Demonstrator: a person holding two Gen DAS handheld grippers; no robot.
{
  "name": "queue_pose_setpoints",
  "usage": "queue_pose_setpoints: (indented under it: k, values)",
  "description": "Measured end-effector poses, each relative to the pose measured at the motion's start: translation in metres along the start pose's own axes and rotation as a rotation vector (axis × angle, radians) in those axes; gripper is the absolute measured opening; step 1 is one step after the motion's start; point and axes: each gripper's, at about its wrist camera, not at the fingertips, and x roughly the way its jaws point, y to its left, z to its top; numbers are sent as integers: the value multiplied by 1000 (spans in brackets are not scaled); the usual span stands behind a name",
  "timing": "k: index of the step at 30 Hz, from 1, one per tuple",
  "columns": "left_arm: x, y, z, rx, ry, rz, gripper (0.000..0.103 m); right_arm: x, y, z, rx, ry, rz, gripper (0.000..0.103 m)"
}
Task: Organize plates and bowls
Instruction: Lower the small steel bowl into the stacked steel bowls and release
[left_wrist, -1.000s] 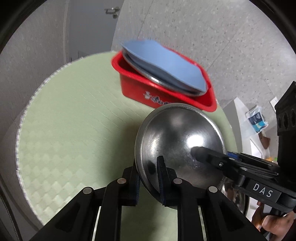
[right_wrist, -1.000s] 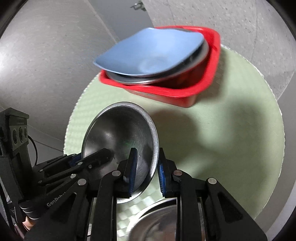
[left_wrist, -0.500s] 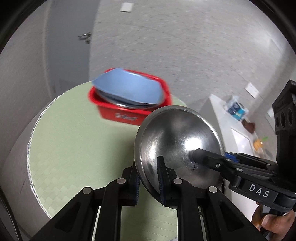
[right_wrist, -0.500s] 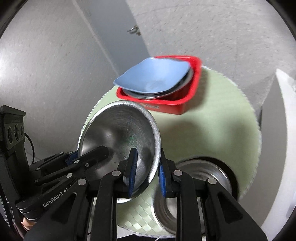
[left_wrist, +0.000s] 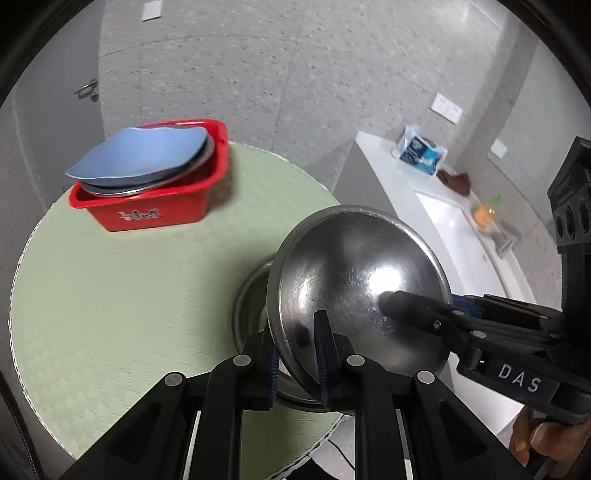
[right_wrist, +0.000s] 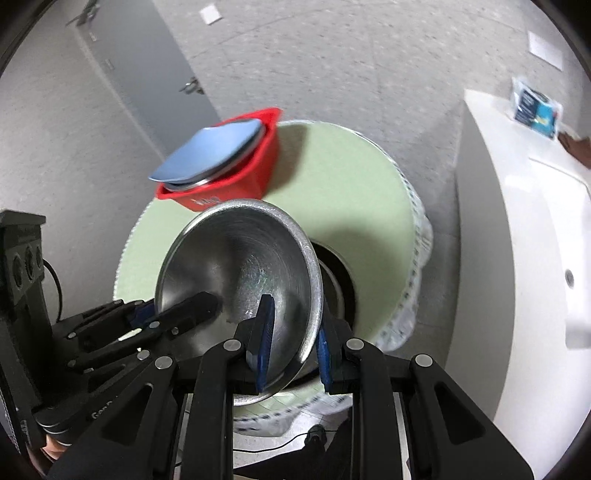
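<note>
Both grippers hold one steel bowl (left_wrist: 354, 273) by its rim, above the round green table (left_wrist: 110, 295). My left gripper (left_wrist: 295, 354) is shut on the bowl's near rim. My right gripper (right_wrist: 291, 332) is shut on the opposite rim of the same bowl (right_wrist: 240, 269). A second steel bowl (left_wrist: 251, 306) rests on the table directly below the held one; in the right wrist view it (right_wrist: 334, 291) shows just behind the held bowl. A red bin (left_wrist: 155, 214) at the table's far side holds a blue plate (left_wrist: 140, 155) on a steel plate.
A white counter with a sink (right_wrist: 535, 236) stands right of the table, with a blue packet (left_wrist: 419, 153) and bottles on it. A grey door (right_wrist: 140, 74) and speckled wall lie behind. The table edge (right_wrist: 410, 258) is near the lower bowl.
Both grippers have lifted the bowl up and back toward the table's near right edge. The red bin now looks smaller and farther. The second bowl has come into view under the held one.
</note>
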Motion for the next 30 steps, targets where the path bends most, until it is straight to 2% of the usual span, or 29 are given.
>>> queue_pose_setpoints:
  k: [6,19,30]
  values:
    - [25,-9,7,17,41,28,14,9,-14,-8,27,22,-22,21]
    - [55,-24,6,11,77,79,16,29,-8,-16,-45,51,-90,24]
    - [66,-35,-2,79,36,131,24,32,-6,-18,-52,42,-103,25]
